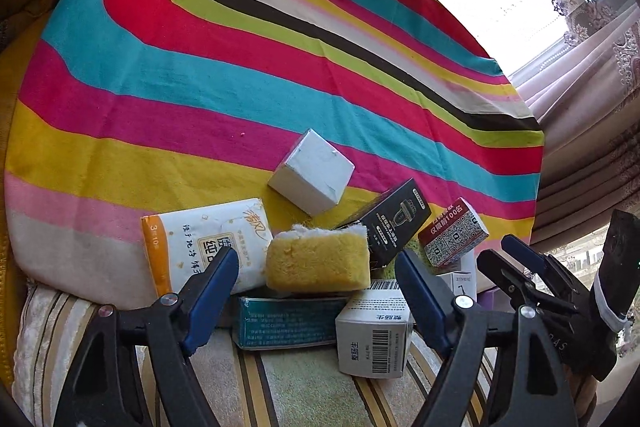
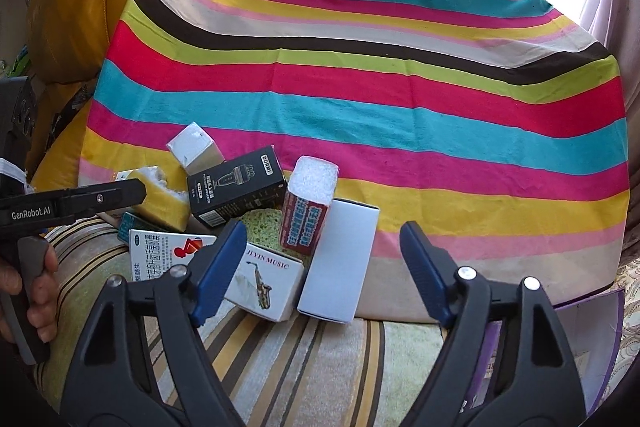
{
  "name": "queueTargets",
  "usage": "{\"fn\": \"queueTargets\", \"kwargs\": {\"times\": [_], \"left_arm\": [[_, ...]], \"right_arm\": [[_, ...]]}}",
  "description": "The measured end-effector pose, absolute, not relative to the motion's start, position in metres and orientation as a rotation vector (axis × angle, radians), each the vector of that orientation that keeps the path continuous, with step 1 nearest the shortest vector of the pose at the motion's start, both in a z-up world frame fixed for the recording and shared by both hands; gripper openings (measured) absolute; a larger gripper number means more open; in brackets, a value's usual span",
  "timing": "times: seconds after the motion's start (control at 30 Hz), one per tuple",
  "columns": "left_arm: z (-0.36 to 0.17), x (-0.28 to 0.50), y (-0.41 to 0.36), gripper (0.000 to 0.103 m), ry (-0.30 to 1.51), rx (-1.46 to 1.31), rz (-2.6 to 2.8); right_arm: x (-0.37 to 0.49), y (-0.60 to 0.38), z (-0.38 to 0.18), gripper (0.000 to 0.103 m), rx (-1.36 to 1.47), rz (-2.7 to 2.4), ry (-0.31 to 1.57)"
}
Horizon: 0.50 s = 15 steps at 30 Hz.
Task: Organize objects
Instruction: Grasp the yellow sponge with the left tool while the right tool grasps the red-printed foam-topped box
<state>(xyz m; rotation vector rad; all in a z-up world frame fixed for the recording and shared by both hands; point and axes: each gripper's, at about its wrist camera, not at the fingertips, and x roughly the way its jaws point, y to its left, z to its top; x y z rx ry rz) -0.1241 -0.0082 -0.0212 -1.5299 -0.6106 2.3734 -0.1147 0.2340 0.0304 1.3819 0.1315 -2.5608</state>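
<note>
Clutter sits heaped at the near edge of the rainbow-striped cotton cloth [image 1: 224,79], where it meets a beige striped cushion [image 1: 304,391]. Both grippers point down at the pile with jaws spread and nothing between the blue pads.

The left gripper [image 1: 318,269] frames the yellow foam sponge with a white scrubbing layer [image 1: 318,263]. That sponge lies straight ahead of the fingers, resting on a teal cardboard box [image 1: 286,323], its long axis running across the gap from pad to pad. A grip here would likely have to take it end to end, or the wrist would need to roll. The soft white tissue pack with orange trim [image 1: 204,243] lies just behind the left pad.

The right gripper [image 2: 322,263] frames the plain white rectangular carton [image 2: 340,259], which lies flat with its long axis pointing away from the fingers, slightly tilted, so the jaws would close across its narrow width. This looks the easier pick. The white saxophone-printed box [image 2: 266,281] touches it on the left, beside the left pad, and the red-wrapped block with a white foam top [image 2: 310,207] stands just beyond.

The left gripper is nearer the sponge, the right nearer the carton.
</note>
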Motion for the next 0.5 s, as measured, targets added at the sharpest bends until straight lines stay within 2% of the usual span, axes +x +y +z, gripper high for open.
{"fn": "queueTargets", "kwargs": {"times": [0.17, 0.23, 0.27, 0.33, 0.4, 0.47, 0.5], "left_arm": [[-0.023, -0.128, -0.005, 0.081, -0.588, -1.52, 2.382], [-0.023, -0.129, -0.003, 0.076, -0.574, -1.517, 2.381], [-0.023, -0.129, -0.002, 0.069, -0.565, -1.518, 2.379], [-0.024, -0.128, 0.0, 0.062, -0.551, -1.518, 2.372], [-0.026, -0.128, 0.001, 0.053, -0.549, -1.52, 2.364], [-0.026, -0.127, 0.0, 0.052, -0.557, -1.513, 2.363], [-0.026, -0.127, 0.0, 0.051, -0.561, -1.508, 2.363]], "right_arm": [[-0.13, 0.231, 0.021, 0.074, 1.404, -2.554, 0.151], [-0.136, 0.231, 0.018, 0.072, 1.415, -2.547, 0.147], [-0.137, 0.23, 0.016, 0.07, 1.418, -2.544, 0.15], [-0.14, 0.229, 0.014, 0.064, 1.423, -2.537, 0.155], [-0.141, 0.227, 0.012, 0.052, 1.424, -2.525, 0.156], [-0.141, 0.225, 0.011, 0.041, 1.429, -2.511, 0.158], [-0.14, 0.224, 0.011, 0.039, 1.426, -2.509, 0.164]]}}
